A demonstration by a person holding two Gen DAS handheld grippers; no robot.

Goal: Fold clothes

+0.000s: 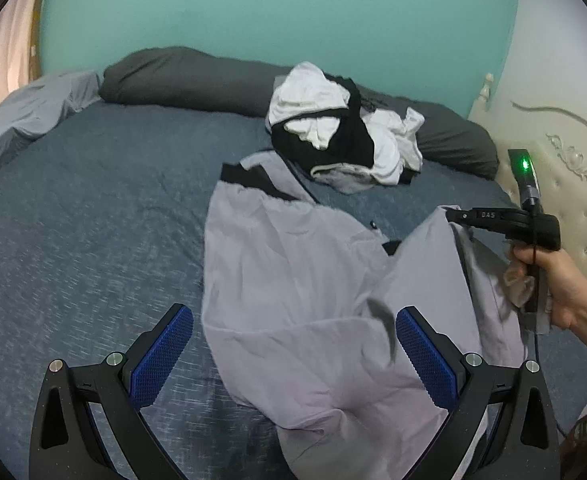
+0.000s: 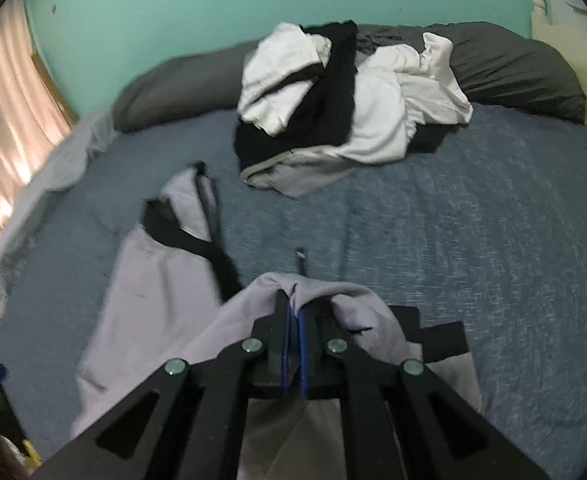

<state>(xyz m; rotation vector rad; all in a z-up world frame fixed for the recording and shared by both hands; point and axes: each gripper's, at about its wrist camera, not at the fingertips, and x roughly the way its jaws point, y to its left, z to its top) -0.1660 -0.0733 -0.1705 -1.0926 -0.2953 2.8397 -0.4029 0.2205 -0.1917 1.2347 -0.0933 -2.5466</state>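
A light grey garment (image 1: 293,288) with black trim lies spread on the blue bedspread (image 1: 93,208). My right gripper (image 2: 292,304) is shut on a fold of this grey garment (image 2: 149,280) and lifts it off the bed. In the left wrist view the right gripper (image 1: 449,213) reaches in from the right, held by a hand (image 1: 565,280). My left gripper (image 1: 293,344) hovers open over the near part of the garment, blue pads (image 1: 161,356) wide apart with nothing between them.
A heap of white and black clothes (image 1: 341,132) (image 2: 333,108) lies at the far side against dark grey pillows (image 1: 181,80). A cream headboard (image 1: 565,160) stands at the right. Curtains (image 2: 9,112) hang at the left.
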